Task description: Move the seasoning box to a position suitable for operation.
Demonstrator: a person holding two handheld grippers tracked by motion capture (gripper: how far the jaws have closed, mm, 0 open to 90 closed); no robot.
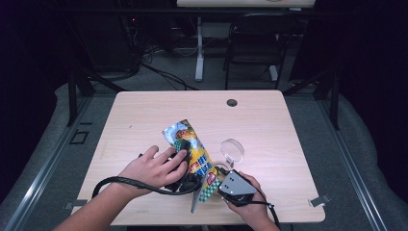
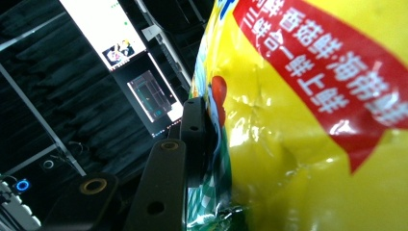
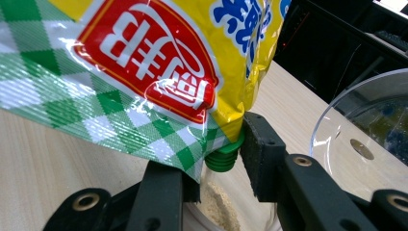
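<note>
While our left tool (image 1: 185,161) pinches the yellow snack bag (image 1: 192,151) above the bench (image 1: 269,125), our right tool (image 3: 223,159) clamps its green spout (image 3: 222,158) beside a clear bowl (image 1: 233,150).

A glossy yellow snack bag (image 2: 308,144) with a red banner of white characters takes up the right side. The left gripper (image 2: 211,139) presses one black jaw against its edge. Behind, lit screens (image 2: 122,48) glow in a dark room.

A lab or recording room, it seems: a bare wooden desk (image 1: 144,115) on grey floor, dark curtains around, cables (image 1: 163,74) trailing behind, a black chair (image 1: 252,41), lit monitors (image 2: 120,45).
</note>
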